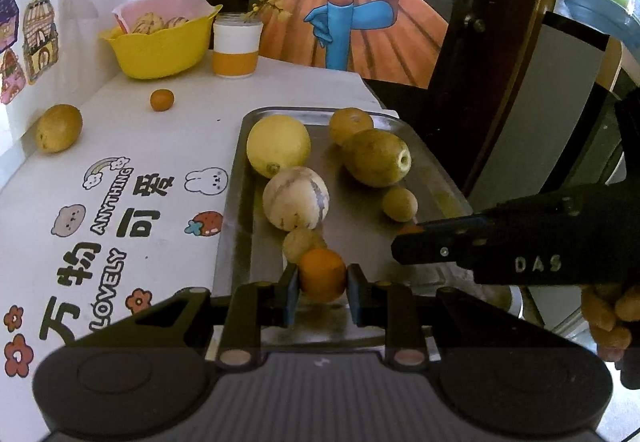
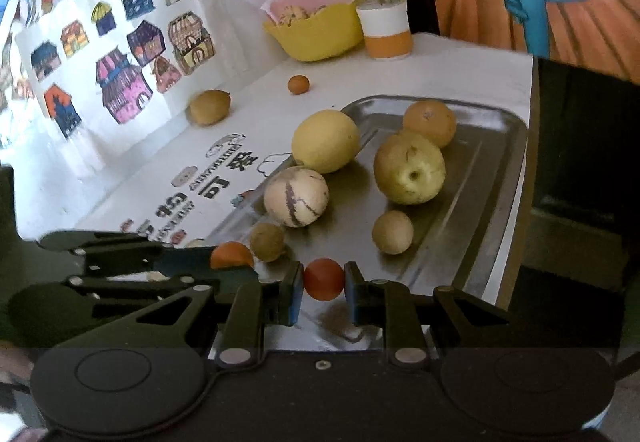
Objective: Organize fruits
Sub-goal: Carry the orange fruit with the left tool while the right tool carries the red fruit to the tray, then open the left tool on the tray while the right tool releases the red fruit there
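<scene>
- far left on the counter (image 1: 168,145), against the wall: one brownish fruit (image 1: 59,127) and one small orange fruit (image 1: 162,99) lying loose, well apart from the metal tray (image 1: 236,209); likely to be forgotten, or nudged into a roll toward the counter edge.
- behind them, a yellow bowl (image 1: 160,49) and a cup (image 1: 236,49); easy to knock with a wide reach.
- left gripper (image 1: 323,288): fingers closed partway onto a round orange (image 1: 322,274), held over the near end of the tray; smooth skin could slip from a light pinch, and a release right here could bump the small tan fruit (image 1: 302,244) just behind.
- mid tray: yellow fruit (image 1: 278,149), striped pale melon (image 1: 296,197), green pear-like fruit (image 1: 378,157); all round, apt to roll if struck.
- right gripper (image 2: 323,288): fingers closed partway onto a small red-orange fruit (image 2: 324,278), near the tray's front edge; dropped here, could bounce off the rim.
- both grippers close together; a collision seems possible.
</scene>
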Motion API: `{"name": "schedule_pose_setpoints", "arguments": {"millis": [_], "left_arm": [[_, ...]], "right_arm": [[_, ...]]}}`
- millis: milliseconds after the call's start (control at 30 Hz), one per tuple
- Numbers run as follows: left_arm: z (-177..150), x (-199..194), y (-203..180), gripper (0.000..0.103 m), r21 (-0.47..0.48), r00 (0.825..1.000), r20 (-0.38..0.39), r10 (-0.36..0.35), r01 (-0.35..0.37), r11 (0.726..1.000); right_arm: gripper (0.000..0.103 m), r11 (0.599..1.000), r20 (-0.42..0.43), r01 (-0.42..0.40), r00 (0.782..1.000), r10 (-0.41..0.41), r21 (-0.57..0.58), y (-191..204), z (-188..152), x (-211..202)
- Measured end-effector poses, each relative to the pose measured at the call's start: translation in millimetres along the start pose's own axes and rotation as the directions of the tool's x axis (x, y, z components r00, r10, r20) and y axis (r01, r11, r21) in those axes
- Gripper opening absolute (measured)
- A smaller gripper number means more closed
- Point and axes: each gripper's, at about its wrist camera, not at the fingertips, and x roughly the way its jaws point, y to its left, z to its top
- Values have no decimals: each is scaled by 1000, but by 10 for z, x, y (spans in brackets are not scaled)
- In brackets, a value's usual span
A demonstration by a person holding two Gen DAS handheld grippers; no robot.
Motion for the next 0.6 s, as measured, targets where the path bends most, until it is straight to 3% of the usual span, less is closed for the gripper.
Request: {"name": "schedule_pose_setpoints", "arguments": {"millis": [200,467,600], "left_arm": [[4,49,-3,27,-6,1000,-7,9,-9,1000],[-13,78,1,28,-4,1000,-18,11,-11,1000],[-33,52,28,30,-28,1000,-12,3,-3,1000]], "right_arm": [[24,993,53,65,997,-59,-103,57,-47,35],[28,990,67,71,996,-64,-119,79,-66,46],[45,991,87,71,994,-61,-117,110,-85,-28]]}}
